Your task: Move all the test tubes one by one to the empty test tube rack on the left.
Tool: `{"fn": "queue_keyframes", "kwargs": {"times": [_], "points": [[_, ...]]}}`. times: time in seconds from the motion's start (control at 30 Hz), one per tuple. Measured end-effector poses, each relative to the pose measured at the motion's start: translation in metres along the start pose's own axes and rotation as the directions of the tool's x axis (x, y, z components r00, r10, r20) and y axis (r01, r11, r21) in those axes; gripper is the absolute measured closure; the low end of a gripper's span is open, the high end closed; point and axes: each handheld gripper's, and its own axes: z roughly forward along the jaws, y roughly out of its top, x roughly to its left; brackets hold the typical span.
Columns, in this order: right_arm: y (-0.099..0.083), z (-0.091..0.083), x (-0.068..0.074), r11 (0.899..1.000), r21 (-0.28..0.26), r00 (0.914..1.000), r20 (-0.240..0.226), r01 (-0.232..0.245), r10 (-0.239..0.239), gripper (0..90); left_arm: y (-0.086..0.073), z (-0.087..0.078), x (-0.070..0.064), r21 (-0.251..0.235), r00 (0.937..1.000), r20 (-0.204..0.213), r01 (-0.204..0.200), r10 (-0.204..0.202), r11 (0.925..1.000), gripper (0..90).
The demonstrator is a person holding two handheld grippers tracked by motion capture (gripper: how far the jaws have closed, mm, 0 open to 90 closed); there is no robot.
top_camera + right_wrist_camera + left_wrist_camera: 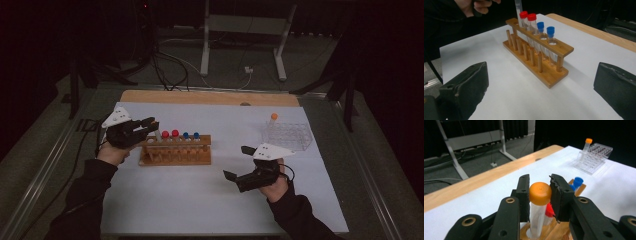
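Left gripper [540, 195] pinches orange-capped clear plastic tube [539, 202] in wooden rack [175, 152]; next lift straight; right gripper [239, 164] jaws spread.

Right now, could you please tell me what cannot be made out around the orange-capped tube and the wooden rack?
- Orange-capped plastic tube: left gripper view, its foot is cut off by the bottom edge, so seating in the wooden rack is unclear.
- Same tube, high view: the left gripper hides its cap.
- Clear plastic rack: too small to count holes.

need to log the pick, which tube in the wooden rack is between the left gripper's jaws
The orange-capped tube at the rack's left end; the other tubes there have red or blue caps and stand untouched.
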Motion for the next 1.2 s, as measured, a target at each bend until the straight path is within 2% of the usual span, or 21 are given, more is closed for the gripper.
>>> {"fn": "queue_keyframes", "kwargs": {"times": [0.5,1.2], "points": [[0.000,-0.001,0.001,1.000,-0.003,1.0000,-0.002,0.004,-0.004,0.0,-0.020,0.015,-0.001,0.065,1.0000,-0.007,-0.001,0.002,0.9979,71.6],[0.000,-0.001,0.001,1.000,0.004,0.9999,-0.006,0.008,-0.008,0.0,-0.029,0.018,-0.001,0.071,1.0000,0.004,-0.009,0.009,0.9974,71.1]]}}
